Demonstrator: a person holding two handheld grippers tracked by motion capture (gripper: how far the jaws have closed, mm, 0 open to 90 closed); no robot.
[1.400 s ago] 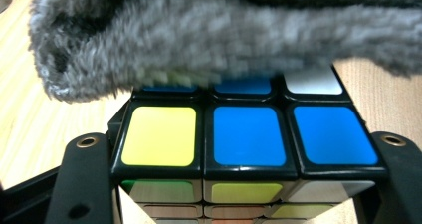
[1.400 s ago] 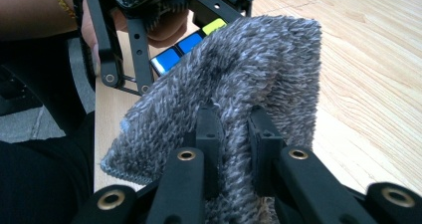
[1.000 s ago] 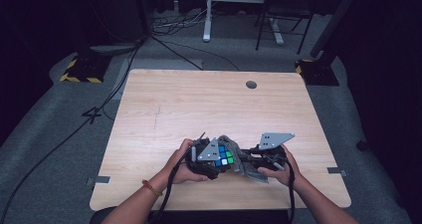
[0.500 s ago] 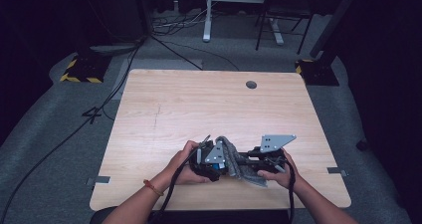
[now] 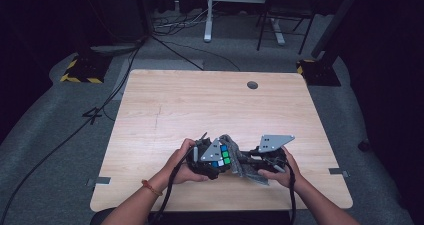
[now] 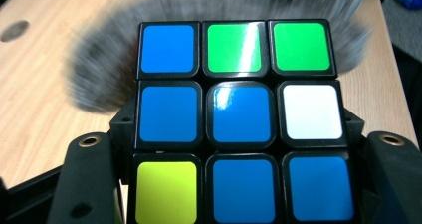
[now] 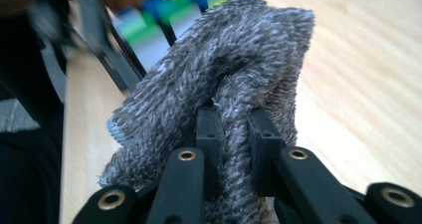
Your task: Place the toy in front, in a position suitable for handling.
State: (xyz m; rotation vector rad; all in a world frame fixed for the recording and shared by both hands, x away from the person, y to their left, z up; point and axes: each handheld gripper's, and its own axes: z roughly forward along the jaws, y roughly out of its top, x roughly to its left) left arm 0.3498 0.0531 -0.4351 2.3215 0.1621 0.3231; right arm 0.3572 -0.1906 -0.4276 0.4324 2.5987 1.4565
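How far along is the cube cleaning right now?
Done: the left gripper is shut on the cube, and the right gripper is shut on the grey cloth. In hand: the cloth is up against the cube's far side, blurred in the left gripper view, so wiping looks under way. Left: probably the other faces; the blue-centred face is uncovered.

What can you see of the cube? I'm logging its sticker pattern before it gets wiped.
The cube is a three-by-three puzzle, black plastic with glossy stickers. The face in the left gripper view reads blue, green, green; blue, blue, white; yellow-green, blue, blue. The left gripper is shut on it, a black jaw at each lower side, holding it near the table's front edge. The grey cloth lies right behind it; whether they touch is blurred.
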